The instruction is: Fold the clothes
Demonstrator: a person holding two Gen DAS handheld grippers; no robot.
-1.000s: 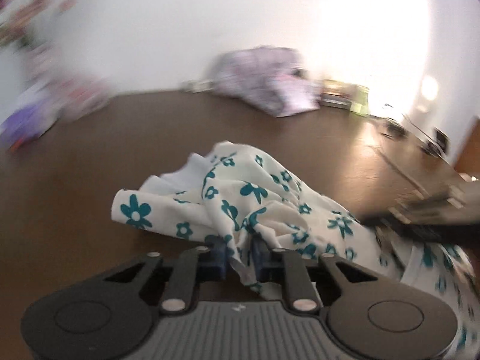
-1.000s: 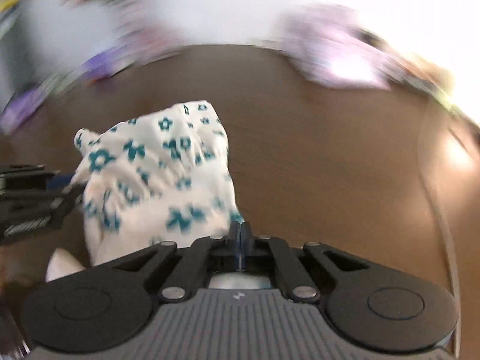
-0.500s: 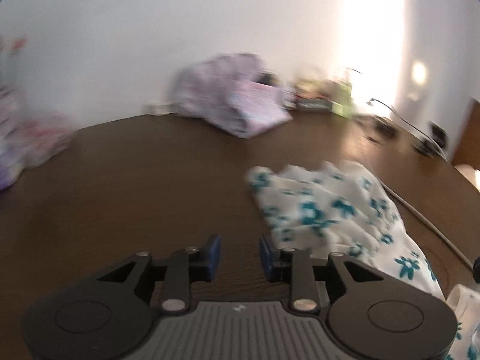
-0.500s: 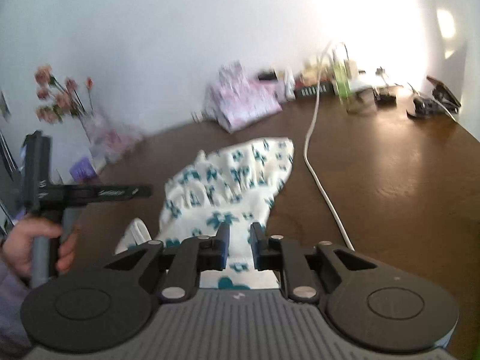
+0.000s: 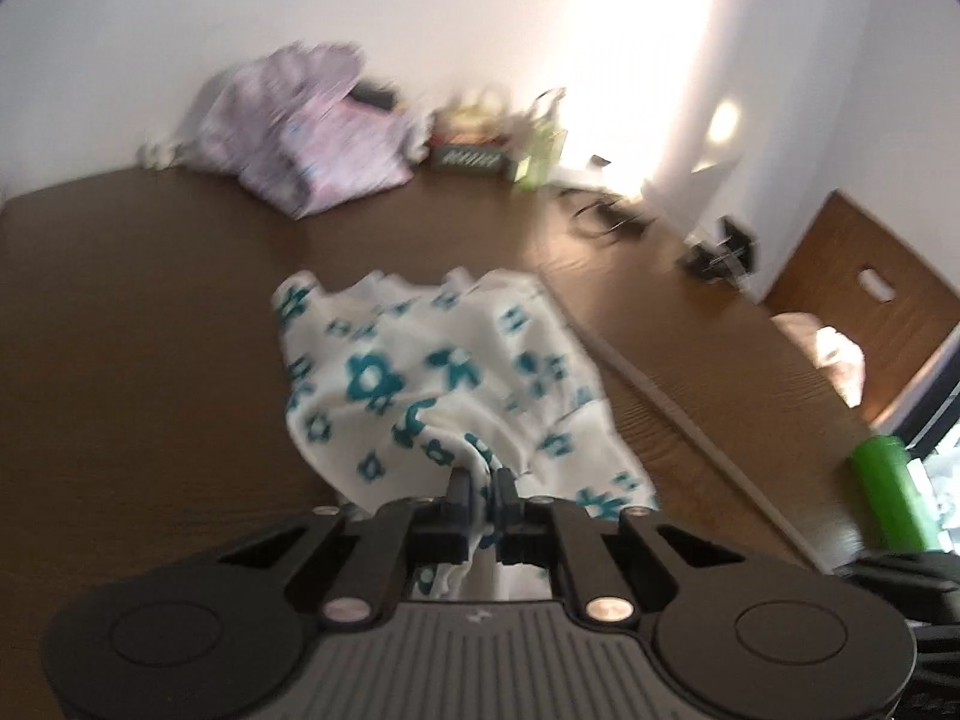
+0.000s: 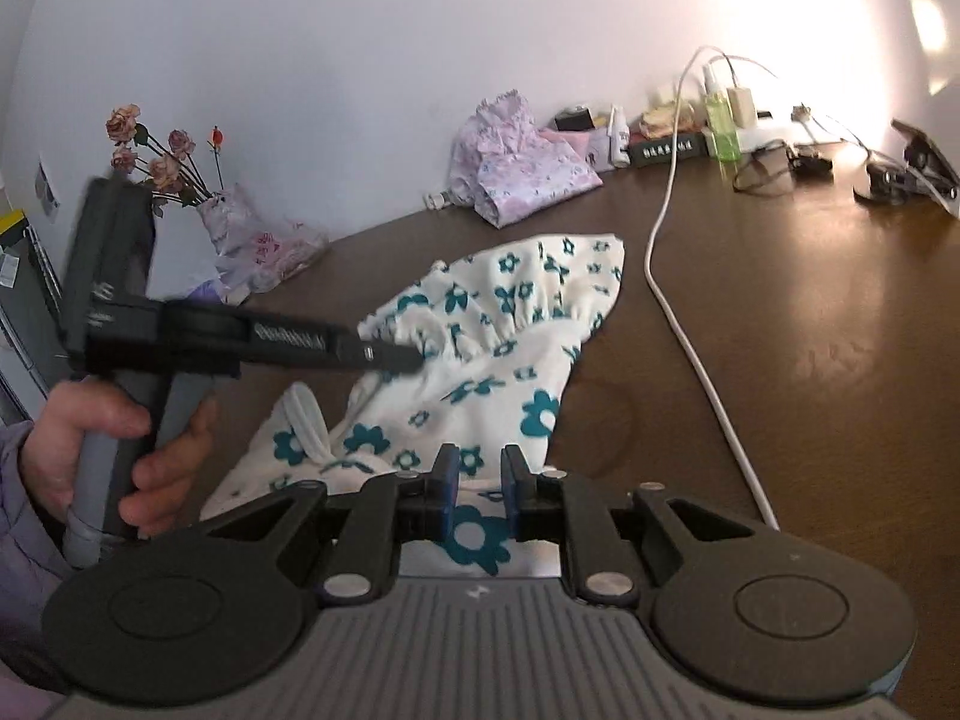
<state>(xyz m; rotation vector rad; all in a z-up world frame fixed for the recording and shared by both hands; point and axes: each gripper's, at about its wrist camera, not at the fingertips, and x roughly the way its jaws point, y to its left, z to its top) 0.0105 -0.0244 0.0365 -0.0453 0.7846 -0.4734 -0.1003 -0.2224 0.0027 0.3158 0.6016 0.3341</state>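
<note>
Hands work a white garment with teal flowers (image 6: 480,354) on a brown table (image 6: 780,324). At left, the left gripper (image 5: 480,483) has just been closing and pinches a bunched fold at the cloth's near end. At right, the right gripper (image 6: 478,468) hovers with jaws parted over the near hem, gripping nothing. The garment's long axis runs away from both toward the far edge, beside a white cable (image 6: 678,324). The left gripper looks better placed to lead the fold.
</note>
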